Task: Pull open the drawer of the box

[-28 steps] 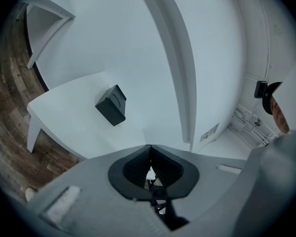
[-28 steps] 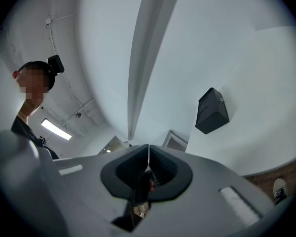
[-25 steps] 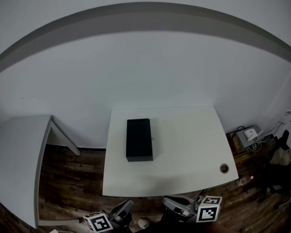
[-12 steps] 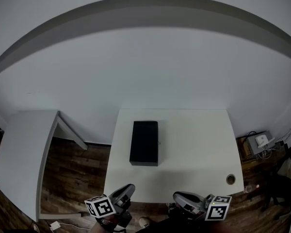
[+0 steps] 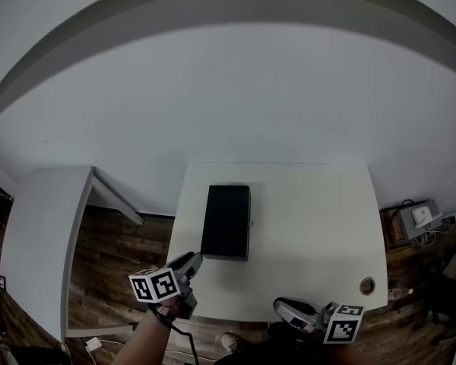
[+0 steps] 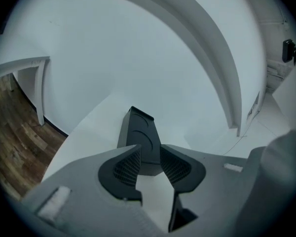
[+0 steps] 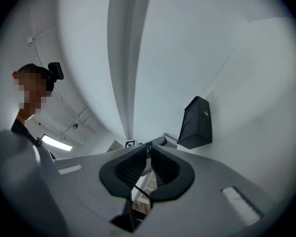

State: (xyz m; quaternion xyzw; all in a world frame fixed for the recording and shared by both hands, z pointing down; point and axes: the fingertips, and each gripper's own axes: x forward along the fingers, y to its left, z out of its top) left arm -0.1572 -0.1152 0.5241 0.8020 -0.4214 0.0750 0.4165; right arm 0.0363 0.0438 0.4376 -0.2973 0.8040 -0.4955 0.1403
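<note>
A long black box (image 5: 226, 221) lies on the white table (image 5: 311, 226), its short end toward me and a small knob (image 5: 251, 222) on its right side. My left gripper (image 5: 188, 263) hovers at the table's front edge, just short of the box's near end. In the left gripper view its jaws are opening, the gripper (image 6: 150, 152) is empty, and the box (image 6: 138, 135) sits straight ahead between the fingers. My right gripper (image 5: 289, 309) hangs below the front edge. Its fingertips (image 7: 149, 148) stand a narrow slit apart with nothing between them; the box (image 7: 196, 122) lies off to the right.
A second white table (image 5: 38, 242) stands to the left across a strip of wood floor (image 5: 121, 265). A cable hole (image 5: 367, 285) sits near the table's front right corner. Grey devices and cables (image 5: 418, 217) lie on the floor at the right. A person (image 7: 32, 100) appears in the right gripper view.
My left gripper has risen from below the table's front edge toward the near end of the box. The right gripper has stayed low by the front edge.
</note>
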